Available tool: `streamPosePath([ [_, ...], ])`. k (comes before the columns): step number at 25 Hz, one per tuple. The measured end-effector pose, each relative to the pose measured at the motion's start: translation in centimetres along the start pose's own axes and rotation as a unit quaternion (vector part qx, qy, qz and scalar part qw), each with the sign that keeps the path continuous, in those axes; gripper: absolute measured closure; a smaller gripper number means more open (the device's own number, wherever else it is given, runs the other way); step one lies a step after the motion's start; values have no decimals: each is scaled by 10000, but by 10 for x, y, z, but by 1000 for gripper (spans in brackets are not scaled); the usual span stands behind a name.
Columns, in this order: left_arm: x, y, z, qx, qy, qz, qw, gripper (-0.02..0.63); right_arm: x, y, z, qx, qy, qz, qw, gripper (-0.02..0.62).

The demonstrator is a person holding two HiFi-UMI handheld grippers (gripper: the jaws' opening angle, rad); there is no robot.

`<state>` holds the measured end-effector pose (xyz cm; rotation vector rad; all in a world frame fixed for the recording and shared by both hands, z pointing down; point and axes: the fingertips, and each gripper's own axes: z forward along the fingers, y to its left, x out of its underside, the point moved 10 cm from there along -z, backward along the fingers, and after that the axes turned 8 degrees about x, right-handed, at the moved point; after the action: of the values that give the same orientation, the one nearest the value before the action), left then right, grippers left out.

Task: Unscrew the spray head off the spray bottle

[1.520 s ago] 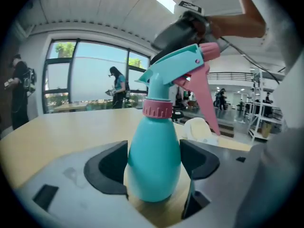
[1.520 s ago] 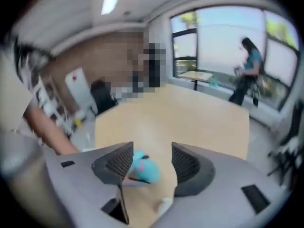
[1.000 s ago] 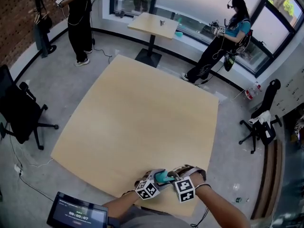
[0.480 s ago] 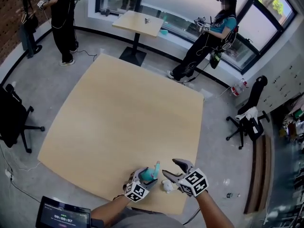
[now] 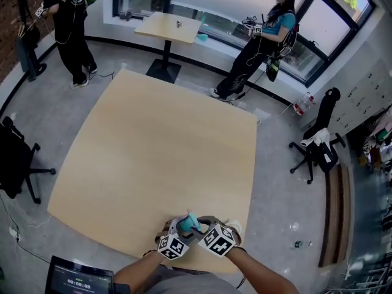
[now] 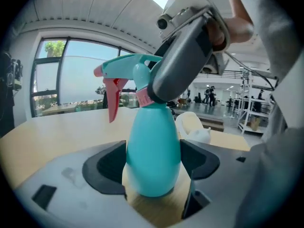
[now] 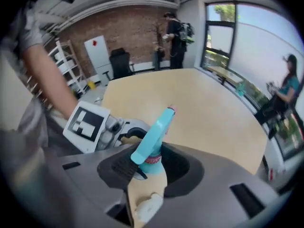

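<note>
Right gripper back, jaws closing on spray head; left gripper clamps bottle; white lump beside.

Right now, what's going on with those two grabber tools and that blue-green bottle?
A person works two hand-held grippers at the near edge of a pale wooden table. The left gripper clamps the body of a teal plastic spray bottle. The right gripper has its jaws closing around the pink collar beneath the teal spray head. The head is still on, so the unscrewing isn't finished.
</note>
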<state>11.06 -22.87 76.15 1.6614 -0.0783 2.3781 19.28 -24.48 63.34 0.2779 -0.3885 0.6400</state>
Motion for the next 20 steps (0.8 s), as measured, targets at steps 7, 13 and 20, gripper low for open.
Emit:
streamPosePath([
  [7, 2, 13, -3, 1396, 234, 501, 9887, 273, 3, 11, -5, -1049, -813, -4597, 8781, 456],
  [13, -3, 16, -3, 1637, 306, 625, 9841, 272, -1, 17, -13, -1313, -904, -6439, 7483, 456],
  [20, 0, 9, -1, 1337, 321, 516, 9892, 272, 9, 9, -10, -1394, -874, -5685, 8060, 425],
])
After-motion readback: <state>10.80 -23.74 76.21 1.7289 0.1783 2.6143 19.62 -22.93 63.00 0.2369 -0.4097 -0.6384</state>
